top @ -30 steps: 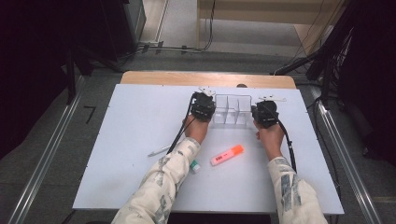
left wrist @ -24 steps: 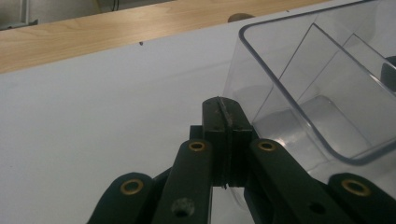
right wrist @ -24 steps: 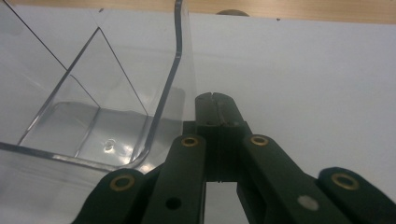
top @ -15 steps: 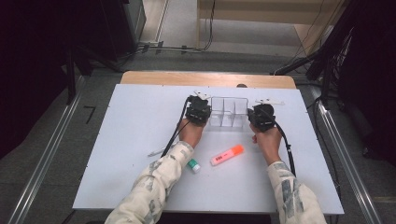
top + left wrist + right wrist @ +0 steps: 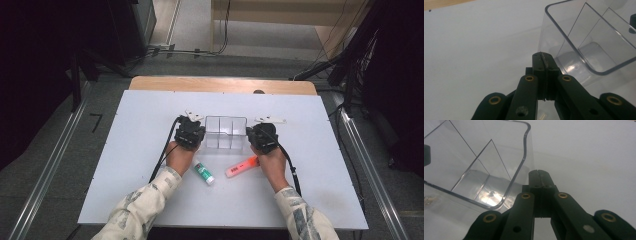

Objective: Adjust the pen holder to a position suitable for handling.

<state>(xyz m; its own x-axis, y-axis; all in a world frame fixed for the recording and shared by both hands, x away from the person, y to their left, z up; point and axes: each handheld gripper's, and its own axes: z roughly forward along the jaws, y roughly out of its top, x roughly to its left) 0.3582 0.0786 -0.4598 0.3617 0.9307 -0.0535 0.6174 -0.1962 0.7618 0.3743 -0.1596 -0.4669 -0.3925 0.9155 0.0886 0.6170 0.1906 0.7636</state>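
The left gripper [image 5: 543,58] and right gripper [image 5: 539,176] both have their jaws pressed together on nothing, flanking a clear divided organiser [image 5: 225,132] on the white bench [image 5: 125,150]. Nearer the person lie a green-labelled tube [image 5: 203,172] and an orange highlighter [image 5: 241,166], its far end hidden by the right hand [image 5: 272,162].

The high view sits up above the person's side, looking forward and down over the whole white table [image 5: 125,165]. Each gripper view rides low and super close behind its own pressed-together jaws, looking along them just above the tabletop. Both catch the clear divided box [image 5: 584,42] [image 5: 484,165] just beside the jaw tips, from opposite ends.
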